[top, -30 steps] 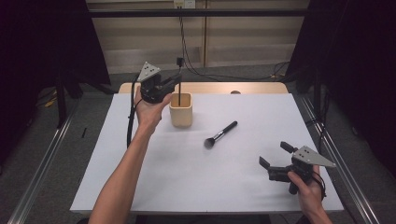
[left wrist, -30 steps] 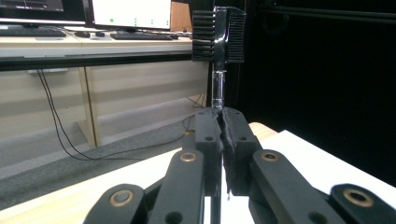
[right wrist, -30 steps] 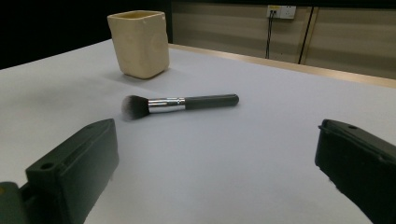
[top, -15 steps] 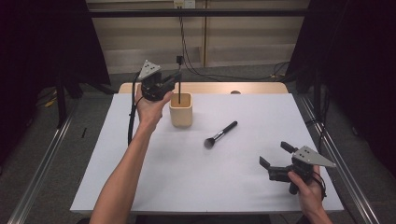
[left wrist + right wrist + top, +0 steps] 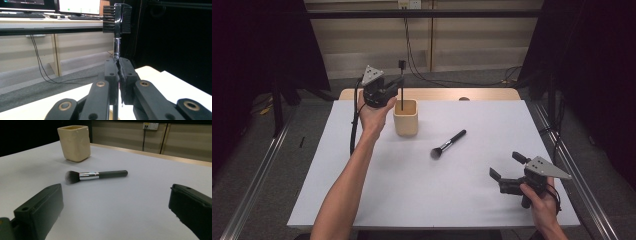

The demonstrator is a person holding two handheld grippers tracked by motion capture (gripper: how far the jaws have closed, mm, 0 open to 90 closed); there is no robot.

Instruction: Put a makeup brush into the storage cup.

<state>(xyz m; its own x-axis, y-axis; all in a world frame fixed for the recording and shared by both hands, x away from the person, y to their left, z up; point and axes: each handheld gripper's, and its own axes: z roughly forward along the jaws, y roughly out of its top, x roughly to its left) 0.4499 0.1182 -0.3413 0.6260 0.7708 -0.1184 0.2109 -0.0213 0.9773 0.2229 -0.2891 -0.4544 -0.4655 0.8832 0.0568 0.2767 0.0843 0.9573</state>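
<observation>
- The left hand-held gripper was raised above the beige cup at the far left of the white worktop, its jaws clamped on the thin stem of a brow comb-and-brush tool, which stood upright with its lower end inside the cup.
- The right hand-held gripper hovered low over the worktop's near right, jaws wide apart and holding nothing.
- A makeup brush lay flat between cup and right hand-held gripper, touching neither, bristles toward the person.
</observation>
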